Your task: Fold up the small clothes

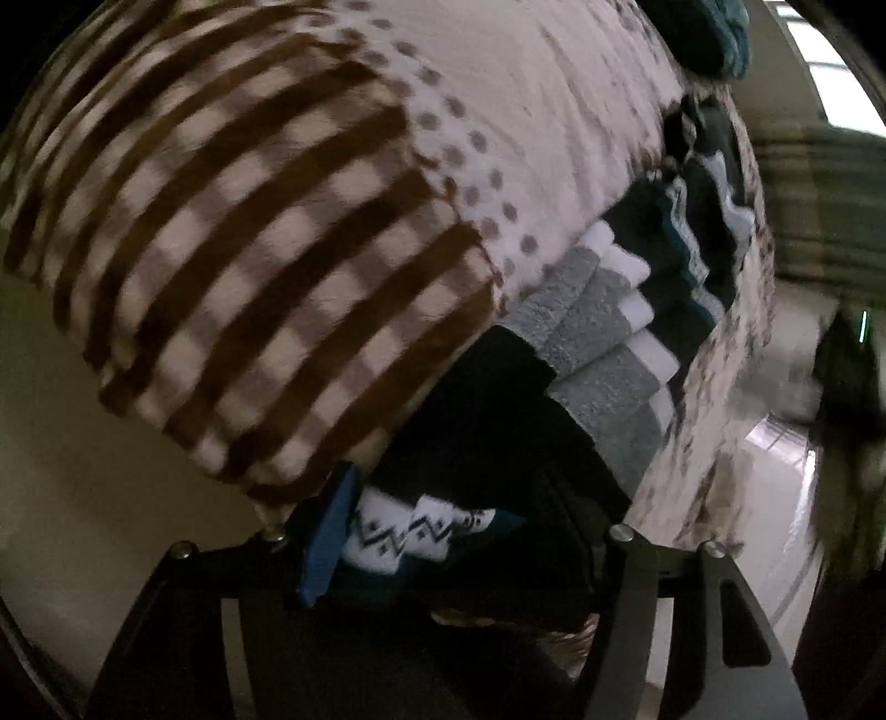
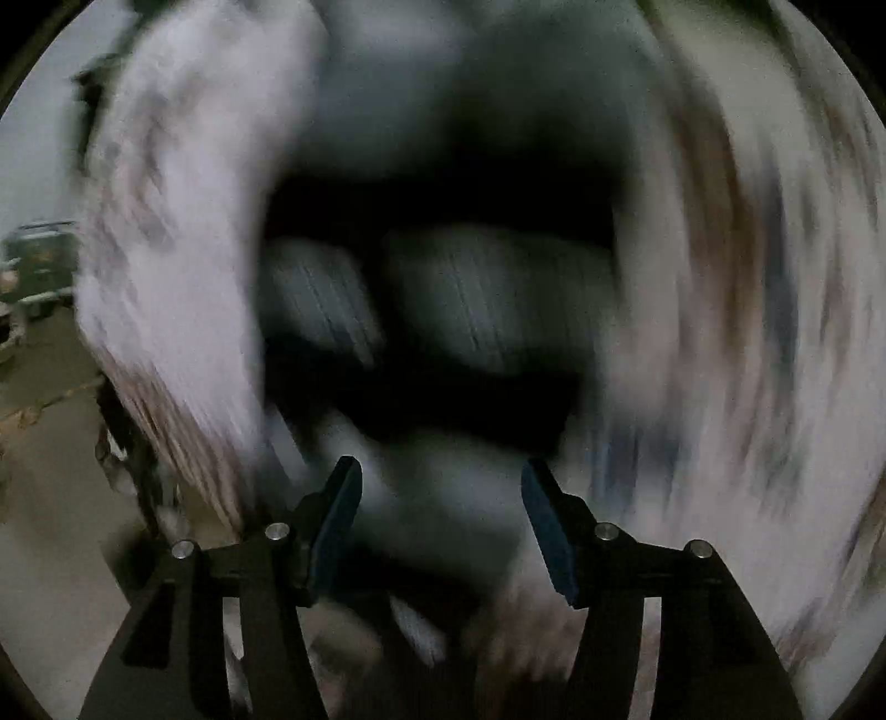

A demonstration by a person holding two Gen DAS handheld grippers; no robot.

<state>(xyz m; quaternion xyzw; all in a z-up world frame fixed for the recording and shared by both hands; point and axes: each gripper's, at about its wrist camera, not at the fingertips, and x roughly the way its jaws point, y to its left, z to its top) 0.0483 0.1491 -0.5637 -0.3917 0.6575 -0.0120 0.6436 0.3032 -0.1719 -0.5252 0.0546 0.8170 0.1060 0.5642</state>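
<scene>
In the left wrist view a dark sock with a white zigzag band (image 1: 421, 531) lies between the fingers of my left gripper (image 1: 465, 531); the blue left pad (image 1: 326, 537) shows, the right one is hidden by the dark cloth. A row of folded grey, white and dark socks (image 1: 614, 332) lies on the patterned blanket (image 1: 526, 111). In the right wrist view my right gripper (image 2: 440, 515) is open and empty, its blue pads (image 2: 338, 520) wide apart above blurred dark and grey cloth (image 2: 470, 299).
A brown-and-cream checked cushion or blanket fold (image 1: 249, 249) fills the left of the left wrist view. A teal garment (image 1: 720, 33) lies at the top right. The bed edge and pale floor (image 1: 775, 454) show at right. The right wrist view is heavily motion-blurred.
</scene>
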